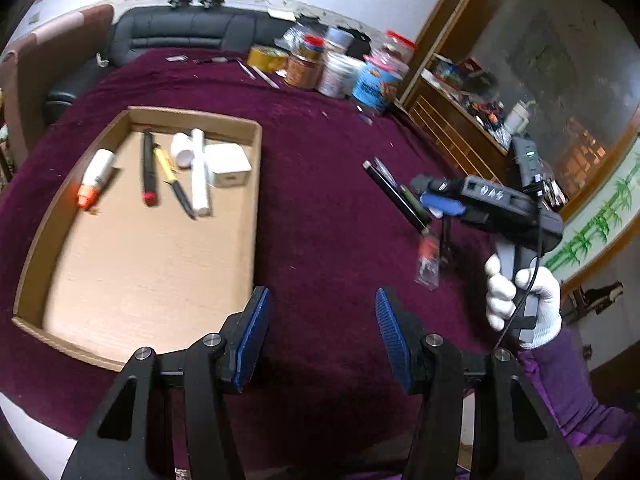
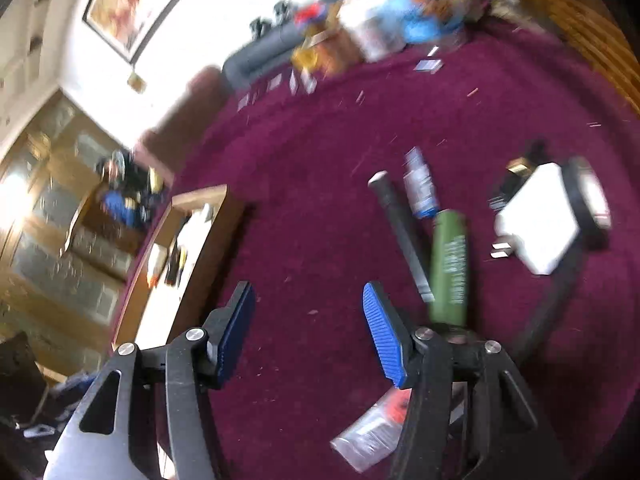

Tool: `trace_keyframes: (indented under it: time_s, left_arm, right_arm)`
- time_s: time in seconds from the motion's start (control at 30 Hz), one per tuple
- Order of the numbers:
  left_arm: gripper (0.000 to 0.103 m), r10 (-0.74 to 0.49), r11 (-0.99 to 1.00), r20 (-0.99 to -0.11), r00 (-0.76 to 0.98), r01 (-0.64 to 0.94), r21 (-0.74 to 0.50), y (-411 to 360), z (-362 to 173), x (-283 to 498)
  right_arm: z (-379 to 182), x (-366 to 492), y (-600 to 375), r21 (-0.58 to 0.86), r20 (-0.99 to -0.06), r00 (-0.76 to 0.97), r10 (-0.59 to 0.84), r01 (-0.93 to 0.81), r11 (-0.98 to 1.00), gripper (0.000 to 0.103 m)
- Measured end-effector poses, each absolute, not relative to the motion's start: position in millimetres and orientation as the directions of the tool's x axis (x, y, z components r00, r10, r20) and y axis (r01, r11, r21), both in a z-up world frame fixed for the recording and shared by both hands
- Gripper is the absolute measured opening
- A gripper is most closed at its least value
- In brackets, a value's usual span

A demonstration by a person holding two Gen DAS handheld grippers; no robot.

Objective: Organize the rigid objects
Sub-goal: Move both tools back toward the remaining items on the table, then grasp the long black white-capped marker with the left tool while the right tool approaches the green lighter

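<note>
My left tool (image 1: 320, 336) hangs over the dark red tabletop (image 1: 320, 168) with its blue pads apart and nothing between them, only cloth below. To its left lies the cardboard tray (image 1: 256, 184), already holding a white bottle with an orange cap (image 1: 95, 178), a black pen with a red tip (image 1: 148, 168), a yellow-handled pen (image 1: 170, 174), a white tube (image 1: 199, 172), a small white cup (image 1: 182, 148) and a white box (image 1: 228, 164).

My right tool (image 2: 310, 332) is also parted and empty, its pads well clear of everything. In the left camera my gloved right hand (image 1: 520, 300) grips its grey handle, and the tool (image 1: 444, 200) reaches over the loose things outside the tray.

Those loose things lie on the cloth to the right of the tray: a black pen (image 2: 400, 236) and a green tube (image 2: 450, 264) side by side, a small bottle with a blue base (image 2: 418, 184) just beyond them, a white plug adapter (image 2: 536, 220) further right, and a clear packet with a red-orange patch (image 2: 372, 432) near the right tool's base. The right camera is blurred, so finer detail escapes me.

Jars and tins (image 1: 336, 66) stand in a cluster at the far edge of the tabletop.
</note>
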State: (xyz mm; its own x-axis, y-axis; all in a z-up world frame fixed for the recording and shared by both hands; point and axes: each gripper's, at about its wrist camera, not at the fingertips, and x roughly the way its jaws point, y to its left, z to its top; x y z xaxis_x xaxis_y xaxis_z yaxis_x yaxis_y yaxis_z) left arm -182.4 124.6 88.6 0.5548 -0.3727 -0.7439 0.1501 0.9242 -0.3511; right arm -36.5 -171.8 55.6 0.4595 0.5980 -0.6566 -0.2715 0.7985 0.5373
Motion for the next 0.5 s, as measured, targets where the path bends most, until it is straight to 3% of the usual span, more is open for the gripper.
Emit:
trace_keyframes:
  time_s: [0.17, 0.37, 0.4, 0.47, 0.5]
  left_arm:
    - [0.048, -0.399, 0.917, -0.769, 0.5, 0.2, -0.346, 93, 79, -167]
    - [0.048, -0.436, 0.899, -0.772, 0.463, 0.197, -0.39, 62, 75, -141]
    - [0.048, -0.432, 0.901, -0.772, 0.466, 0.196, -0.387, 59, 75, -140]
    - [0.048, -0.413, 0.91, -0.778, 0.473, 0.187, -0.37, 56, 75, -135]
    - [0.048, -0.399, 0.916, -0.784, 0.476, 0.175, -0.36, 56, 76, -131]
  right_arm:
    - [57, -40, -224, 0.491, -0.65, 0.598, 0.469, -0.141, 0.86, 0.056]
    - [46, -26, -210, 0.458, -0.685, 0.572, 0.452, -0.145, 0.877, 0.054]
    - [45, -23, -199, 0.415, -0.714, 0.561, 0.42, -0.144, 0.898, 0.051]
    - [38, -15, -187, 0.33, -0.765, 0.554, 0.328, -0.101, 0.939, 0.017]
    - [31, -10, -184, 0.294, -0.795, 0.536, 0.282, -0.066, 0.954, 0.018]
